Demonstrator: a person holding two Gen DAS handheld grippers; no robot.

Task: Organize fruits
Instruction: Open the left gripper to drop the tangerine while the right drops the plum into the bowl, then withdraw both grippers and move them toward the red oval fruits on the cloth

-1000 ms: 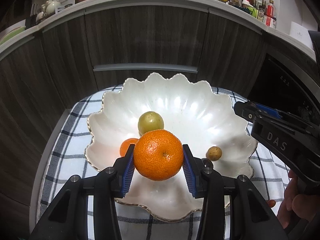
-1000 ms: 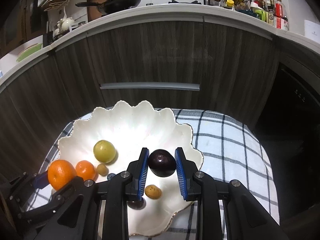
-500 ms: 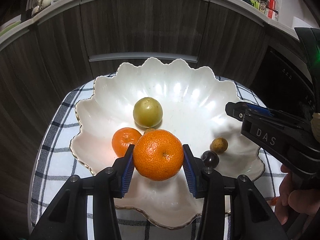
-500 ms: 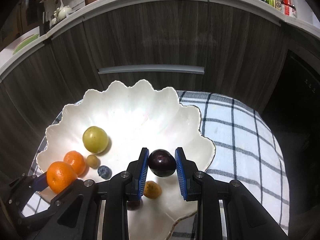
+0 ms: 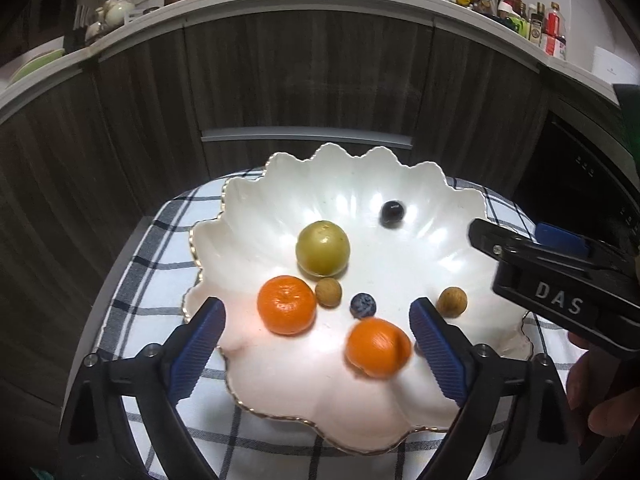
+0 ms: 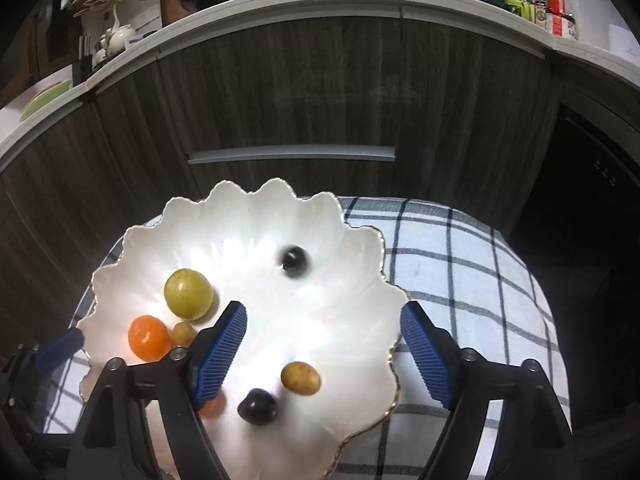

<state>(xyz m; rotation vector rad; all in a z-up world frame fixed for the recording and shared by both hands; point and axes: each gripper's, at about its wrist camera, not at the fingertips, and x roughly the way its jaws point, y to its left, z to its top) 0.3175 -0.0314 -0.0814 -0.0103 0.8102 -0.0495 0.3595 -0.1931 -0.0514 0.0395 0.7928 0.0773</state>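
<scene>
Both fruits are sitting in the dish now, out of the jaws that were clamping them half a second ago. Inside the scalloped white bowl, the larger mandarin is lying, slightly blurred, near the front rim, between the blue pads of the left gripper, whose jaws are spread wide and gripping nothing. The right gripper is likewise gaping wide and empty, hovering low over the right half of the bowl and pointing toward the dark cabinets. In the left wrist view it is reaching in from the right edge, its black body crossing over the bowl's right rim, with a hand partly showing beneath it.

Counted across both views, the bowl is holding two mandarins — the smaller mandarin lying left of centre — along with one green plum, two small tan fruits, one blueberry and two dark plums. One tan fruit is touching the green plum's near side; the other tan fruit is lying well apart at the right. One dark plum is showing blurred at the far side of the bowl, the other dark plum near the front rim. Under the bowl, a checked cloth is covering the surface.
</scene>
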